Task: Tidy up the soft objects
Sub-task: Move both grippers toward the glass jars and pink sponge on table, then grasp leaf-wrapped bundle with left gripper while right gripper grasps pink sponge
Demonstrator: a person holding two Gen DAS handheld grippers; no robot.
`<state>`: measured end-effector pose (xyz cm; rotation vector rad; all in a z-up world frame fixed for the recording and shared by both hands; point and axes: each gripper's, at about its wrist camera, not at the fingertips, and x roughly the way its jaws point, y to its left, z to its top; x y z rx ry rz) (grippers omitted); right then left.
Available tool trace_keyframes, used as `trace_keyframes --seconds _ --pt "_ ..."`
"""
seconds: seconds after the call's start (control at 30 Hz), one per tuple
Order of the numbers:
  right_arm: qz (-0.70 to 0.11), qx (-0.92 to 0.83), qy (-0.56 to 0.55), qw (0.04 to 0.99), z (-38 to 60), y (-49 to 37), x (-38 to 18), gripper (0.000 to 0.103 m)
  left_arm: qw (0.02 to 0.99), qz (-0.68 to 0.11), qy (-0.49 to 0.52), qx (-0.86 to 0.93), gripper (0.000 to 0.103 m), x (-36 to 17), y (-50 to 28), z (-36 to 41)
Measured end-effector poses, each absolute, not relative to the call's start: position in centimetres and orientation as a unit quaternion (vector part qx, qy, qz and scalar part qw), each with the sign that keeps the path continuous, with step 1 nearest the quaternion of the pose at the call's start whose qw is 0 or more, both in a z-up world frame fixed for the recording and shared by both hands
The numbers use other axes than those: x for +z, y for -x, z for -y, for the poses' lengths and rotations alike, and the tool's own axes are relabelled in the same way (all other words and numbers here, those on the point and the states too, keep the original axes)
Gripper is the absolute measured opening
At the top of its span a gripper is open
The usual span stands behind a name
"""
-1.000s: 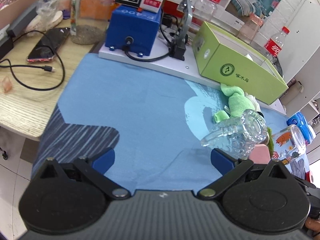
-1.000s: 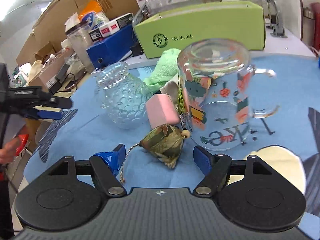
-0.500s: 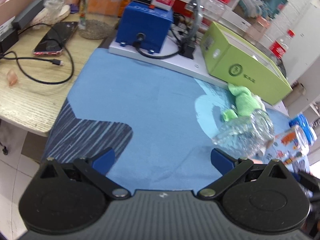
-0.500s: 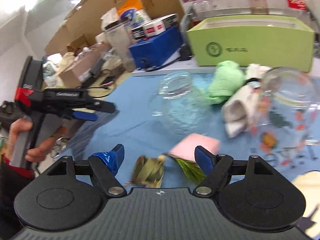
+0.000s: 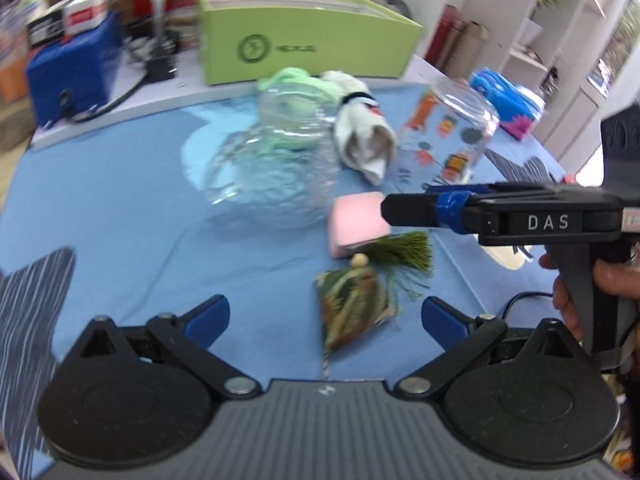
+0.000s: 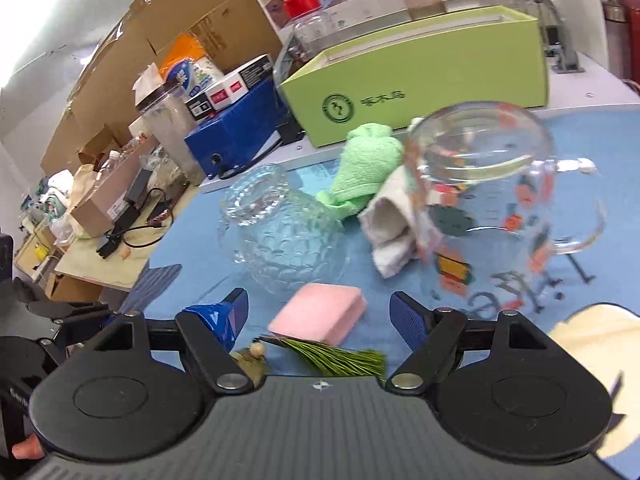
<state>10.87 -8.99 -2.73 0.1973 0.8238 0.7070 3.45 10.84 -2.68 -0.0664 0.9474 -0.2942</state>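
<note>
**Soft things crowded by glass**

Since a second ago my left tongs (image 5: 324, 314) have swung round from bare blue cloth to face the pile, and the right tongs (image 6: 318, 314) have drawn back from the sachet to the pink sponge (image 6: 320, 312). Both stand wide open, holding nothing. The sponge lies between the right jaws, untouched, on the bench (image 5: 100, 184); the tasselled fabric sachet (image 5: 352, 304) lies just before the left. The textured glass jar (image 6: 280, 236) sits just beside the sponge, and the printed glass mug (image 6: 488, 208) is near the rolled grey cloth (image 6: 394, 228) and green towel (image 6: 366, 164). I judge a careless reach could knock glass over, or the two tongs could collide.
</note>
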Motion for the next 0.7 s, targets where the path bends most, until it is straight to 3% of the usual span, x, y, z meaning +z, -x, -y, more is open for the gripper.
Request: trace_keyframes --seconds 0.13,0.2,0.23,0.53,0.57,0.7 --pt "-0.391 0.334 -0.087 0.853 9.9 -10.3 -2.3 0.065 0.882 -0.449 0.003 -0.143 0.097 -3.8 -4.2 -9.2" --pt "-0.388 0.339 -0.097 0.851 10.0 -10.2 -2.1 0.065 0.881 -0.448 -0.008 -0.153 0.076 -4.1 -4.4 -8.7" --pt "-0.387 0.340 -0.099 0.851 10.2 -10.2 -2.0 0.065 0.877 -0.454 -0.005 -0.158 0.071 -4.4 -4.4 -8.7" --pt "-0.398 0.338 -0.113 0.845 10.5 -10.3 -2.8 0.065 0.886 -0.464 -0.010 -0.006 0.078 -4.3 -4.2 -14.9" --pt "-0.402 0.342 -0.109 0.842 10.3 -10.3 -3.0 0.065 0.885 -0.466 -0.009 0.002 0.082 -4.4 -4.2 -15.6" --pt "-0.394 0.359 -0.067 0.844 7.9 -10.2 -2.9 0.065 0.889 -0.458 -0.022 -0.011 0.083 -4.0 -3.7 -15.7"
